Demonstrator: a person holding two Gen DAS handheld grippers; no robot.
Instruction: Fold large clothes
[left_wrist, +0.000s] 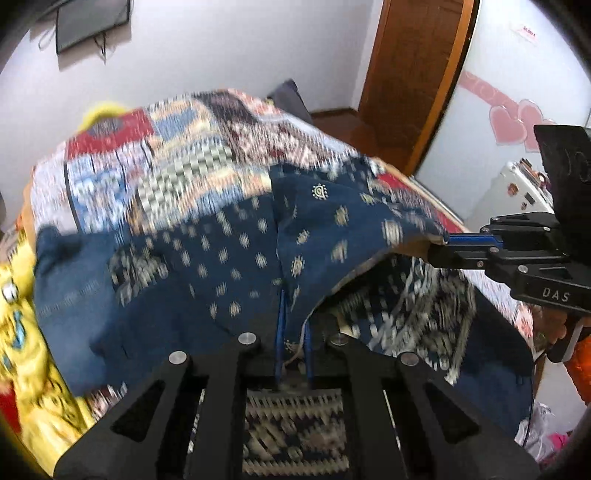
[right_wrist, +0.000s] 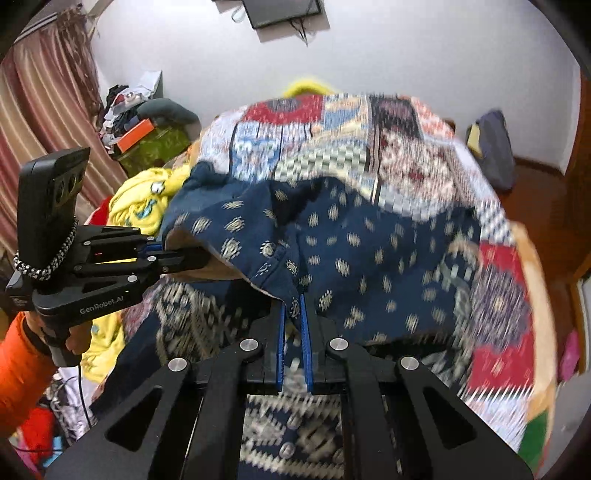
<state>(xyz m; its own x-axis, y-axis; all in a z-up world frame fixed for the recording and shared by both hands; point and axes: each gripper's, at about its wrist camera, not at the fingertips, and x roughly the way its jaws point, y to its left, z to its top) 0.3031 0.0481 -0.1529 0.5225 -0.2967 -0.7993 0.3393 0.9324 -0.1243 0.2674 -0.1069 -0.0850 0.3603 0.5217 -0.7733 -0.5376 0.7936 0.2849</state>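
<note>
A dark blue garment (left_wrist: 229, 251) with small cream motifs and a banded patterned hem lies over the patchwork bed cover (left_wrist: 166, 158). My left gripper (left_wrist: 293, 317) is shut on its edge, the cloth pinched between the blue pads. My right gripper (right_wrist: 293, 306) is also shut on the garment's (right_wrist: 362, 258) edge. Each gripper shows in the other's view, the right one (left_wrist: 439, 243) clamping the raised edge, the left one (right_wrist: 173, 254) likewise. The held edge is lifted above the lower layer of the garment.
A yellow cartoon-print cloth (right_wrist: 144, 206) lies at the bed's left side. A wooden door (left_wrist: 413, 66) stands at the right. A cluttered side table (right_wrist: 144, 129) and a striped curtain (right_wrist: 40, 122) are at the left. A screen (right_wrist: 280, 11) hangs on the wall.
</note>
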